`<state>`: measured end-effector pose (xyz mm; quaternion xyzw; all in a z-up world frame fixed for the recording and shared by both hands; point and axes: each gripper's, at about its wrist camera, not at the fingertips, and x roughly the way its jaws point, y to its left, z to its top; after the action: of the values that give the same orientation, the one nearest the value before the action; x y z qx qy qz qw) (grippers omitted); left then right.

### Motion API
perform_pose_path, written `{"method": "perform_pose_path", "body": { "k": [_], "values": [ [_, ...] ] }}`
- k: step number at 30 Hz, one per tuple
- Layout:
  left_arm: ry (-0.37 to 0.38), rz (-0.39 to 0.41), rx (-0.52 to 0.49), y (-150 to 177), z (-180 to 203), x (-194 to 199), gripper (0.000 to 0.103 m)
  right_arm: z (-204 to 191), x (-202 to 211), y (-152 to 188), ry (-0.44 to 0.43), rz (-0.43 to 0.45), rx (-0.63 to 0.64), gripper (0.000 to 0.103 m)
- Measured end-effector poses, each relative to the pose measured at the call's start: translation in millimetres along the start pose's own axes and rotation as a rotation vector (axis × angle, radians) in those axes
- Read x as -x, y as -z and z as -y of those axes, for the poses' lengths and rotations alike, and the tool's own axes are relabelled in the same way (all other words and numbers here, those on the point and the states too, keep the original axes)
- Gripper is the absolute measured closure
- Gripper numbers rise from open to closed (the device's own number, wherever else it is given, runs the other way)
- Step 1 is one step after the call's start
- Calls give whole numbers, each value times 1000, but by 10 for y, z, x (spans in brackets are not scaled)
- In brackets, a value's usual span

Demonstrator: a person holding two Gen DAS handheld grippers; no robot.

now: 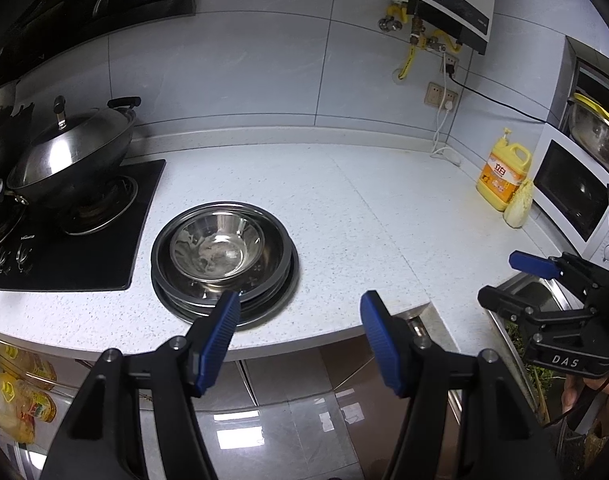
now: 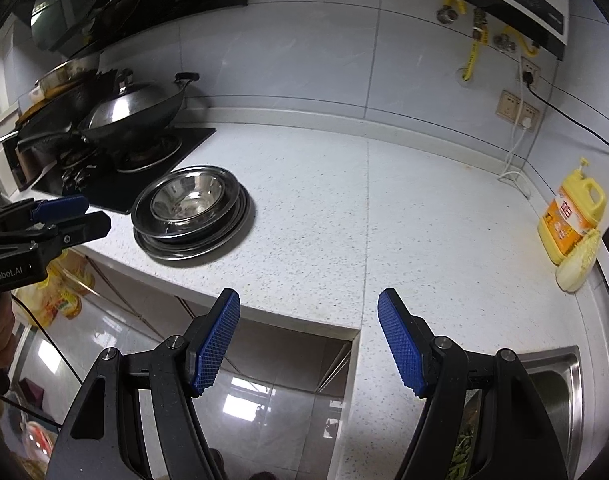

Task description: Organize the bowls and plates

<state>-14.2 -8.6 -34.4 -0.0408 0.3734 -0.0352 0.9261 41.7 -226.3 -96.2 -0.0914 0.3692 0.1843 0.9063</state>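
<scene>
A small steel bowl (image 1: 216, 248) sits nested in a stack of wider steel plates and bowls (image 1: 272, 280) on the white speckled counter, just right of the stove. The same bowl (image 2: 184, 200) and stack (image 2: 232, 228) show in the right wrist view. My left gripper (image 1: 300, 312) is open and empty, held at the counter's front edge, its left finger over the stack's near rim. My right gripper (image 2: 309, 312) is open and empty, near the front edge to the right of the stack. Each gripper shows in the other's view: the right (image 1: 516, 276), the left (image 2: 76, 212).
A lidded wok (image 1: 68, 156) stands on the black gas stove (image 1: 104, 240) at left. A yellow detergent jug (image 1: 504, 172) and a cabbage (image 1: 518, 204) stand at the right, by a microwave (image 1: 576, 192). A steel sink (image 2: 560, 392) lies at the right front.
</scene>
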Motion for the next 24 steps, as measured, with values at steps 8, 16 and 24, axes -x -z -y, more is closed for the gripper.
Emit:
{"method": "perform_pose_path", "body": {
  "k": [8,16,24],
  "values": [
    [8,-2,-4,-9,39,-17,42,39,29,-18,-8,17,-13,36],
    [49,14,-47,-69,179,-16,42,232,153,11,30,43,-95,36],
    [69,25,-65,-103,260,-13,42,371,231,58,56,54,-155,36]
  ]
}}
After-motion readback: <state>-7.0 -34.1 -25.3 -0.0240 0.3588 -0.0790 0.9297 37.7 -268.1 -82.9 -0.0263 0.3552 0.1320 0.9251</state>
